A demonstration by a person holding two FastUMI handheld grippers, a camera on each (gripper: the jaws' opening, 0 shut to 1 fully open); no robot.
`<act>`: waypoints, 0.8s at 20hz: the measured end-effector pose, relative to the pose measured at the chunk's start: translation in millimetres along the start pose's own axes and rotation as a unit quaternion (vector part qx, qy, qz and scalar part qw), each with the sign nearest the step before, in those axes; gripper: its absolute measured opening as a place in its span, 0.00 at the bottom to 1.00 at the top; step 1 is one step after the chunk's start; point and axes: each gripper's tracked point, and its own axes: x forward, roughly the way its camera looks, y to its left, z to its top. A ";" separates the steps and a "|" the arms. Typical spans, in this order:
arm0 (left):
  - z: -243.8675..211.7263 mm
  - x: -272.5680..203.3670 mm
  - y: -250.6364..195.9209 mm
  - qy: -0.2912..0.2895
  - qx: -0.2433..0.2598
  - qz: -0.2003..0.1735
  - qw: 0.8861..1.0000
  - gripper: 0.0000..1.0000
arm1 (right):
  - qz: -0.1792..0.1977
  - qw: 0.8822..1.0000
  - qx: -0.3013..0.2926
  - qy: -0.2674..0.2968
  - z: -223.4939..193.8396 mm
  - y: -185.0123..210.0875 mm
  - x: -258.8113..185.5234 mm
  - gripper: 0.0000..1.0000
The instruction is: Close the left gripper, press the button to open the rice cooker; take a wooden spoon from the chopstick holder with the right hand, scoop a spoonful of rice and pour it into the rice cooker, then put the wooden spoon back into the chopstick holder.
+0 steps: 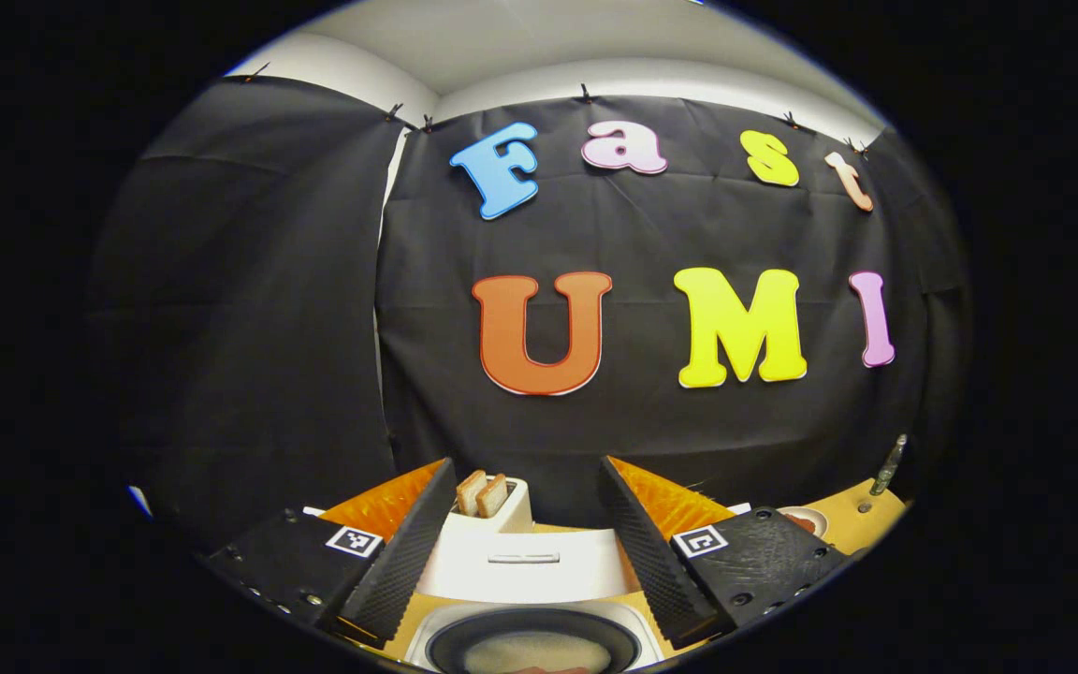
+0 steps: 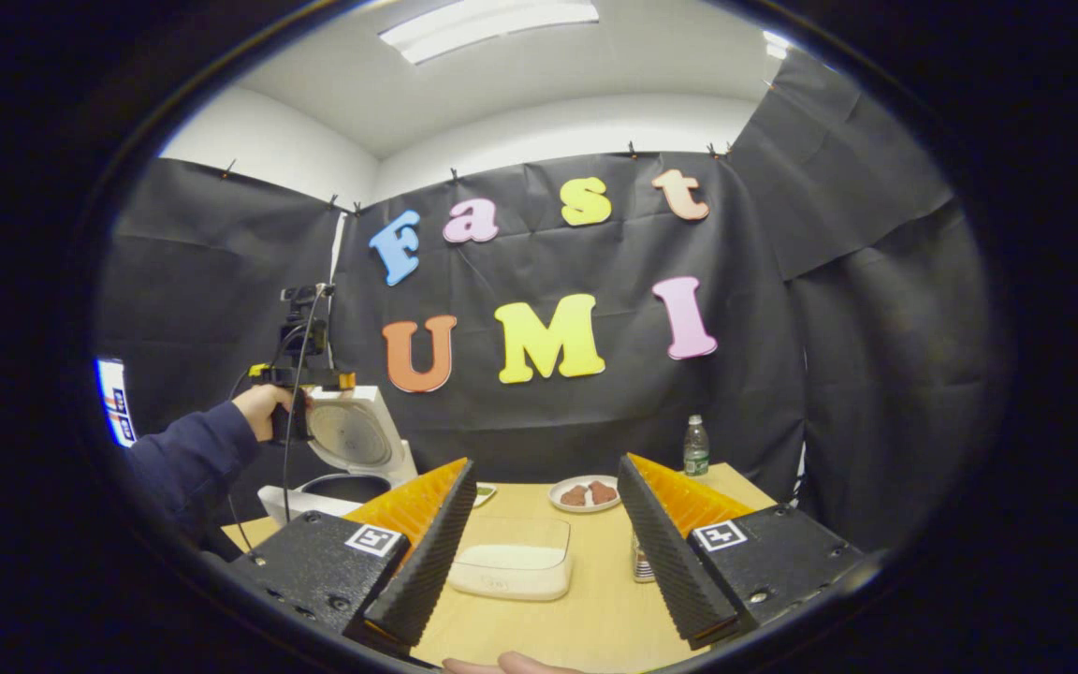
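The white rice cooker [image 2: 352, 447] stands at the table's left with its lid raised. In the left gripper view its dark inner pot [image 1: 531, 644] lies right below me, the white lid [image 1: 525, 564] upright behind it. My left gripper [image 1: 527, 463] is open and holds nothing; the right gripper view shows it [image 2: 314, 379] held by a hand in a dark sleeve above the cooker. My right gripper [image 2: 546, 461] is open above the table. Between its fingers lies a clear box of rice [image 2: 513, 559]. A small ribbed holder [image 2: 640, 560] peeks out behind the right finger.
A plate with brown food [image 2: 584, 493] and a water bottle [image 2: 695, 447] stand at the back of the wooden table [image 2: 595, 608]. A white toaster with two bread slices [image 1: 492, 496] sits behind the cooker. A fingertip [image 2: 511, 664] shows at the bottom edge.
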 end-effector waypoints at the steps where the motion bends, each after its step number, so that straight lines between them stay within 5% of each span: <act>1: -3.6 -7.3 -0.5 0.003 0.001 -0.003 1.000 0.98 | -0.001 1.000 -0.004 0.009 -8.8 -1.5 0.8 0.98; 6: -36.5 -37.8 -4.8 0.017 -0.005 -0.020 1.000 0.96 | -0.023 0.999 0.003 0.040 -24.2 -21.1 -3.9 0.98; 9: -80.5 -54.8 -22.3 0.072 0.002 -0.047 0.996 0.96 | -0.047 0.998 -0.008 0.041 -27.0 -32.6 -8.6 0.98; 16: -147.3 -79.7 -31.3 0.144 0.006 -0.079 0.986 0.90 | -0.036 0.999 -0.019 0.032 -20.2 -12.7 -17.7 0.98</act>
